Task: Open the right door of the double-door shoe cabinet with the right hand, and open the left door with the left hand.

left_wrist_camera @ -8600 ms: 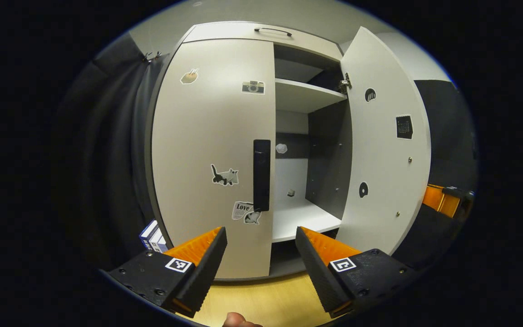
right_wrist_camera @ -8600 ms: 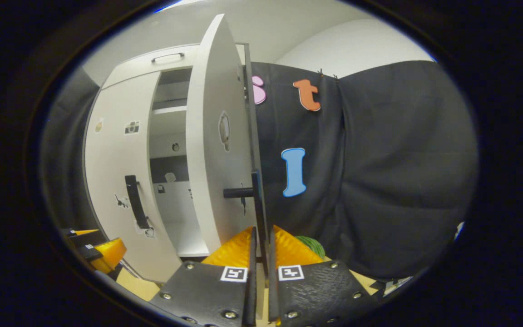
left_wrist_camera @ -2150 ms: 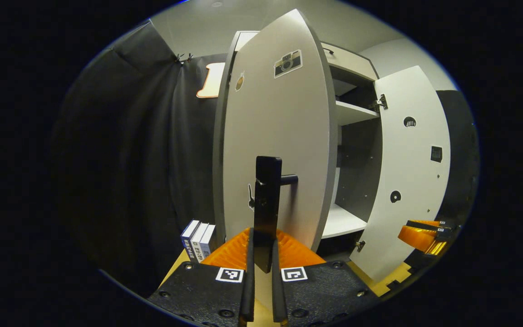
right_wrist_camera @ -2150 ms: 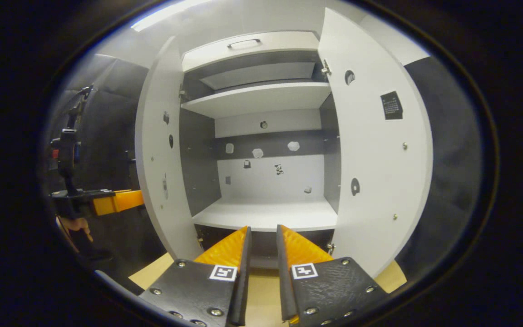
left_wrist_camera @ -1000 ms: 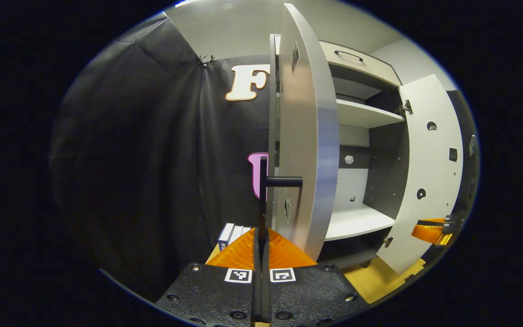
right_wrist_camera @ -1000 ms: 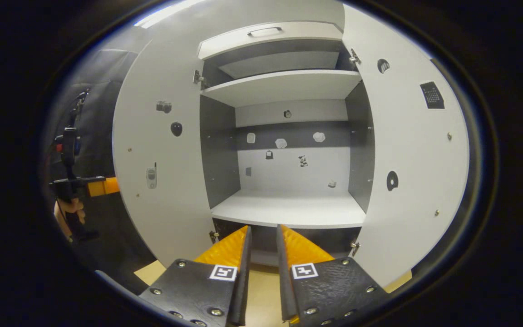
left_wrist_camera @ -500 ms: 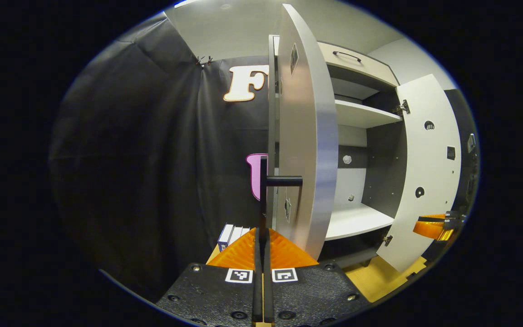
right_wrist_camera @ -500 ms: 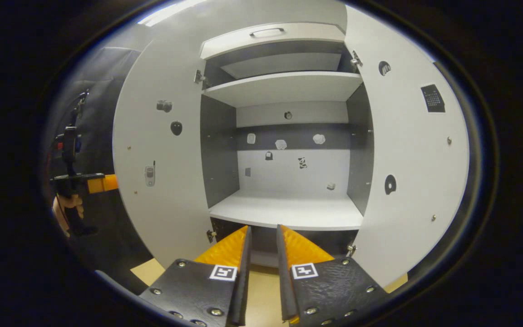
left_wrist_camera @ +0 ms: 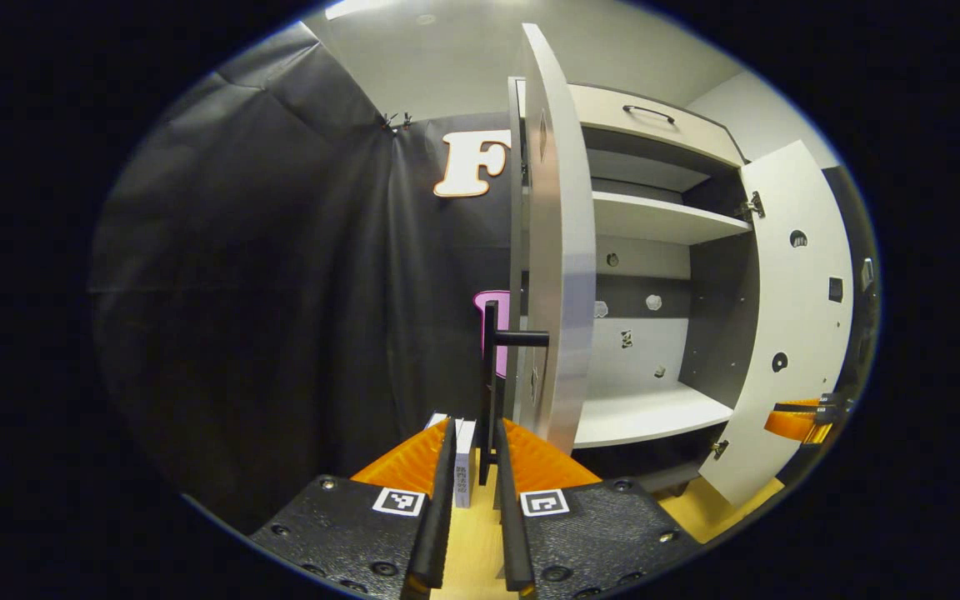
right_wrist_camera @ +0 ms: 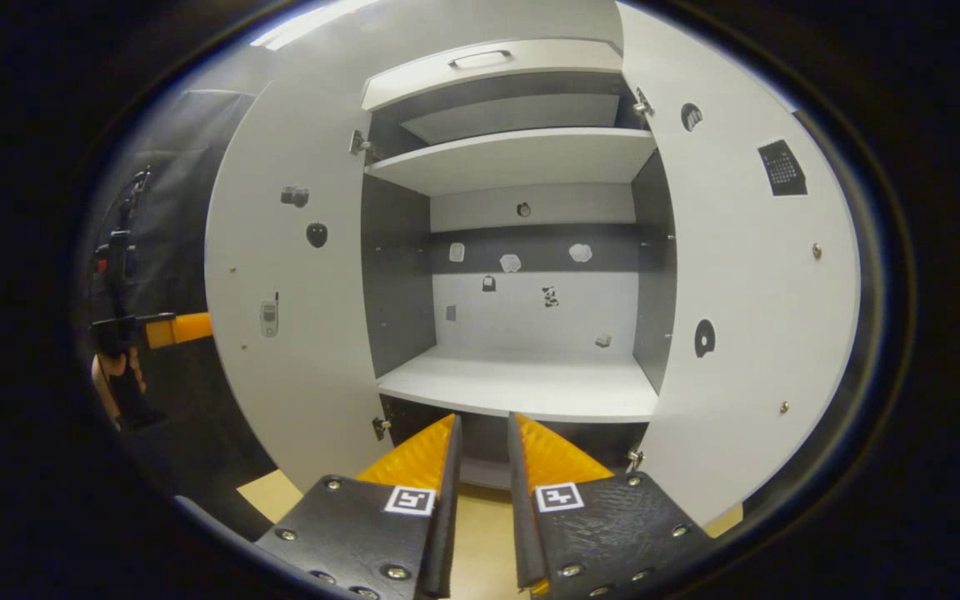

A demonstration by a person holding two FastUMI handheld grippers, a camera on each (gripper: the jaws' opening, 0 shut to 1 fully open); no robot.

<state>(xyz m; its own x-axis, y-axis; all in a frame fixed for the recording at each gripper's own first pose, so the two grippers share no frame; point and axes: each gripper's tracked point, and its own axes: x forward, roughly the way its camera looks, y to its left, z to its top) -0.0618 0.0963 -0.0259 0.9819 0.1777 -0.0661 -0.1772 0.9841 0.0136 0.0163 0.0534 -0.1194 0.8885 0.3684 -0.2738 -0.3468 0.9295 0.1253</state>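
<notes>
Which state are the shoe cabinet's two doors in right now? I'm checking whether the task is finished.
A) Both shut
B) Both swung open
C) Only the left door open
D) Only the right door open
B: in the right gripper view the left door and the right door both stand swung out, leaving the shelves of the shoe cabinet exposed between them.

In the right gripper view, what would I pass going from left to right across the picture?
The other gripper held in a hand → open left door → cabinet interior with its lower shelf → open right door.
</notes>
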